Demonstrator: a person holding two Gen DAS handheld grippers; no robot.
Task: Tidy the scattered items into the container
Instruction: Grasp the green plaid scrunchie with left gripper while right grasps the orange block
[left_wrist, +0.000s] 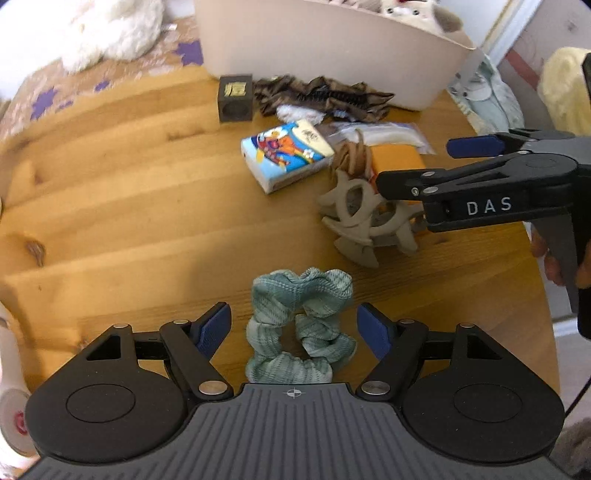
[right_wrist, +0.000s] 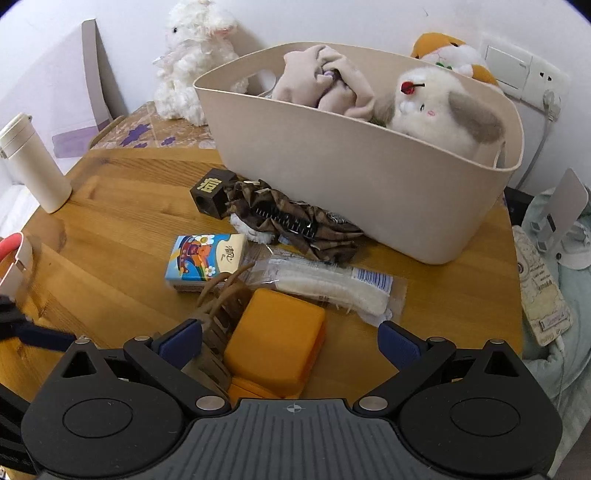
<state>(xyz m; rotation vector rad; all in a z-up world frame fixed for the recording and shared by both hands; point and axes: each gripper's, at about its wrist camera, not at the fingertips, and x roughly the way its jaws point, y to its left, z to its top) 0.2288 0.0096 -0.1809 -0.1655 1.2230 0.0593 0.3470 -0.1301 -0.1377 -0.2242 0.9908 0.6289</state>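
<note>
A teal scrunchie (left_wrist: 300, 328) lies on the wooden table between the open fingers of my left gripper (left_wrist: 294, 325), untouched by the pads. My right gripper (right_wrist: 290, 341) is open around an orange box (right_wrist: 275, 343); it also shows in the left wrist view (left_wrist: 413, 164) over the orange box (left_wrist: 397, 157). A beige hair claw (left_wrist: 364, 221) lies beside the orange box. A tissue pack (right_wrist: 205, 260), a dark cube (right_wrist: 210, 192), a brown patterned hair clip (right_wrist: 295, 221) and a clear packet (right_wrist: 325, 282) lie before the beige bin (right_wrist: 354, 184), which holds plush toys.
A white plush lamb (right_wrist: 195, 55) sits behind the bin at the left. A white bottle (right_wrist: 33, 166) stands at the table's left edge. Light fabric and a stand (right_wrist: 561, 221) lie off the table's right edge. The wooden table (left_wrist: 129, 206) shows bare wood at the left.
</note>
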